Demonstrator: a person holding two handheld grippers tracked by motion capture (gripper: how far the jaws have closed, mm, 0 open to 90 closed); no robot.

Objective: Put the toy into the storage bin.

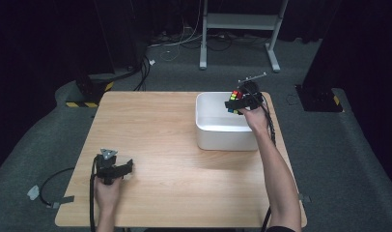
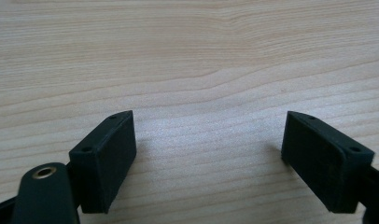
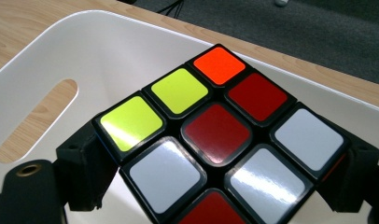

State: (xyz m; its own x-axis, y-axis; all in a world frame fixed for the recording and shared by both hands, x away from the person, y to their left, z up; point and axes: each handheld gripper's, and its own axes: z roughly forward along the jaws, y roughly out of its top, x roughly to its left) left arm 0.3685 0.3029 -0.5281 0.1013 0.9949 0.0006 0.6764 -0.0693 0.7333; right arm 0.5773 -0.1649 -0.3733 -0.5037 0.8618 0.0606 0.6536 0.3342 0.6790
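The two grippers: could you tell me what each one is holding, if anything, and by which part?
The right gripper clamps a puzzle cube by two opposite sides, over the white bin. The left gripper holds nothing.

Grey carpet floor (image 1: 194,72), dark curtains (image 1: 44,34), white metal stand (image 1: 240,21).

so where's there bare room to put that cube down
The white bin under the cube looks bare inside. The tabletop is free left of the bin, and between the left gripper and the bin's front wall. It is tight only where the right gripper hangs.
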